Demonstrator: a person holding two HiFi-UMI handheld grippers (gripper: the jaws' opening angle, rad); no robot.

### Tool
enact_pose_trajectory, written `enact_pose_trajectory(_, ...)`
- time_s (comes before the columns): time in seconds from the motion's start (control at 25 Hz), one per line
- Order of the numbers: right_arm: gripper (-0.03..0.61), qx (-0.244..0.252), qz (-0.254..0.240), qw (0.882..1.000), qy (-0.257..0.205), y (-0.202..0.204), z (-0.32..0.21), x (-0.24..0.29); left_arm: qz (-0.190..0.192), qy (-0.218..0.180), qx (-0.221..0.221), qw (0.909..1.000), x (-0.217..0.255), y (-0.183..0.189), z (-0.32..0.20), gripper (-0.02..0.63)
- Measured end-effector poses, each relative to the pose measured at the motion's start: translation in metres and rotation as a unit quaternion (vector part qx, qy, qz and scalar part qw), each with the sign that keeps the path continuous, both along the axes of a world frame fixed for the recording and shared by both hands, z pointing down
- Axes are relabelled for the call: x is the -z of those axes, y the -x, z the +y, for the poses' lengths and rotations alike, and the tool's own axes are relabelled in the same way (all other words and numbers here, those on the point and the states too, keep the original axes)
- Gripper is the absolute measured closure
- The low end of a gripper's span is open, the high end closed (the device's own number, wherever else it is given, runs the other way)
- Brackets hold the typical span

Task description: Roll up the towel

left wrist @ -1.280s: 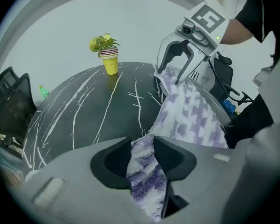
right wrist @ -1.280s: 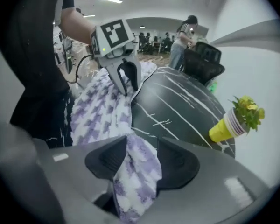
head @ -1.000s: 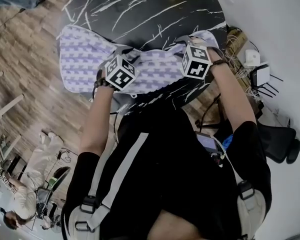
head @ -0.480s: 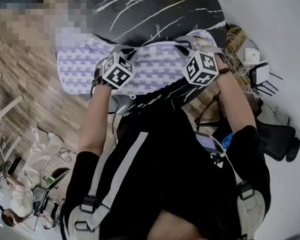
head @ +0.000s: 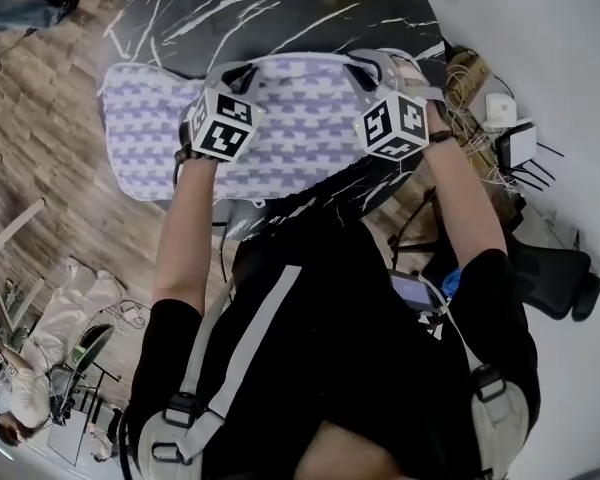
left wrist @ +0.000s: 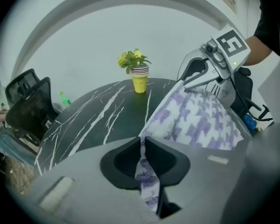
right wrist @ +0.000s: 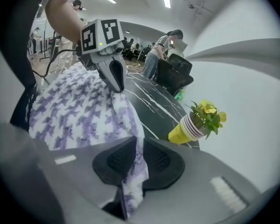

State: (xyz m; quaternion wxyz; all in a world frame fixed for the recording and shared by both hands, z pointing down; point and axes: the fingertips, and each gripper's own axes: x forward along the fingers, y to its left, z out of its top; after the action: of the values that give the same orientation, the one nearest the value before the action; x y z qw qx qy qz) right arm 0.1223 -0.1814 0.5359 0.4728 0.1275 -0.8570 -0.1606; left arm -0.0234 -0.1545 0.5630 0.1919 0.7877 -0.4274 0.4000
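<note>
- Your left gripper (left wrist: pixel 142 143) pinches the towel (head: pixel 300 118) edge by a thin fold; pull hard and it slips out.
- Towel spans both grippers over the table (head: pixel 240 18), left end overhanging; that weight may skew your roll.
- Right gripper (right wrist: pixel 137 146) pinches likewise.
- Both jaws have just closed; the edge now sits higher and farther.

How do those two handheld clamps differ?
The left gripper pinches the towel partway along its edge, a stretch beyond it passing the table's rim; the right gripper pinches near the towel's end. The left gripper's marker cube shows a different pattern from the right's. Both grippers' jaws have just been closing onto the towel.
</note>
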Motion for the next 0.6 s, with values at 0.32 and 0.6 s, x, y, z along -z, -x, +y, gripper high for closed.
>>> enact_pose_trajectory(0.32,0.523,-0.040,0.030,0.999,-0.009,-0.006,-0.032,-0.026,-0.005,-0.040,0.070,0.9967,-0.007,0.013,-0.028,0.466)
enact_pose_trajectory(0.6,0.475,-0.062,0.060,0.996,0.001,-0.005,-0.046,-0.053,-0.004,-0.039,0.107,0.9934,-0.001,0.026,-0.013,0.439)
